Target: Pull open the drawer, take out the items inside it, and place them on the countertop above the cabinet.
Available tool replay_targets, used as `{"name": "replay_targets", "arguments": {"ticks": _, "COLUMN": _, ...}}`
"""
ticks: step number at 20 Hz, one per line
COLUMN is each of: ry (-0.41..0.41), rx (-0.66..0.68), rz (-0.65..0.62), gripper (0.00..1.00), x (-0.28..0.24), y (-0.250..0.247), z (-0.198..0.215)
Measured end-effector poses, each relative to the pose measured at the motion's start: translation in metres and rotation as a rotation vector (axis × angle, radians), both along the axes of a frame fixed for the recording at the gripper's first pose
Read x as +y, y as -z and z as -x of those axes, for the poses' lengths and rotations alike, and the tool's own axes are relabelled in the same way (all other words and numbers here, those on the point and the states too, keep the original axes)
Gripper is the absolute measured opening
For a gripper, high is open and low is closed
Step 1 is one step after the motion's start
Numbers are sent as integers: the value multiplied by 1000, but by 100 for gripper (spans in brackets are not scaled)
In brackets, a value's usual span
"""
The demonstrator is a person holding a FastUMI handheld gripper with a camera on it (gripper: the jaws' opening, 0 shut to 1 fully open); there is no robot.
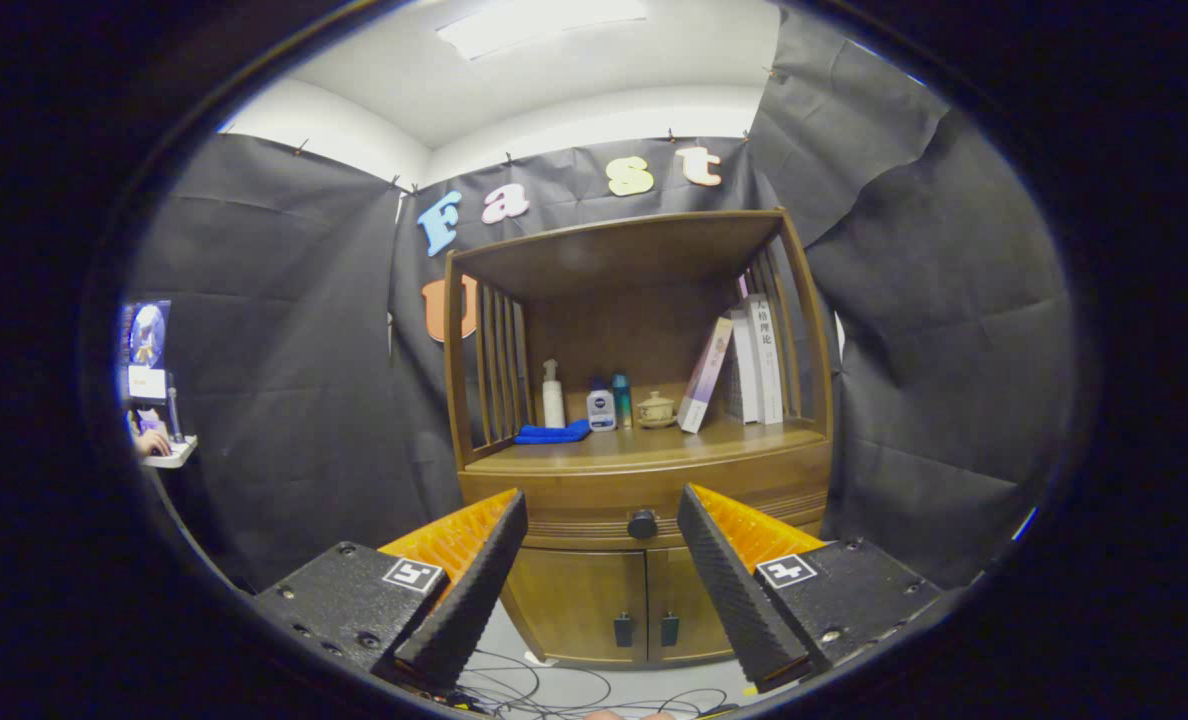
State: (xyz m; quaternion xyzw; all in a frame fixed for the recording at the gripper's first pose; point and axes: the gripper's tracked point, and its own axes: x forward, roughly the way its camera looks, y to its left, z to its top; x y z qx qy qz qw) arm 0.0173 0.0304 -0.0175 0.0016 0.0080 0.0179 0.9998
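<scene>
Claw [602, 520] open, empty; closed drawer [644, 500] with knob [642, 524] beyond fingers, long axis left-right; labels unreadable.

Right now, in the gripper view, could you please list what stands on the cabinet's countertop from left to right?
Blue cloth → white pump bottle → small white bottle → teal bottle → small lidded pot → leaning book → upright books. The gripper is open, short of the drawer knob.
</scene>
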Motion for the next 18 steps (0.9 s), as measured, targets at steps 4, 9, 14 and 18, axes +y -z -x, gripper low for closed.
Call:
{"name": "replay_targets", "arguments": {"ticks": 4, "ry": 4, "rx": 5, "rz": 12, "gripper": 99, "x": 4, "y": -1, "z": 0}}
{"name": "replay_targets", "arguments": {"ticks": 9, "ry": 7, "rx": 7, "rz": 15, "gripper": 99, "x": 5, "y": 1, "z": -6}}
{"name": "replay_targets", "arguments": {"ticks": 14, "ry": 3, "rx": 18, "rz": 15, "gripper": 99, "x": 4, "y": 6, "z": -25}}
{"name": "replay_targets", "arguments": {"ticks": 18, "ry": 4, "rx": 28, "rz": 23, "gripper": 99, "x": 0, "y": 16, "z": -57}}
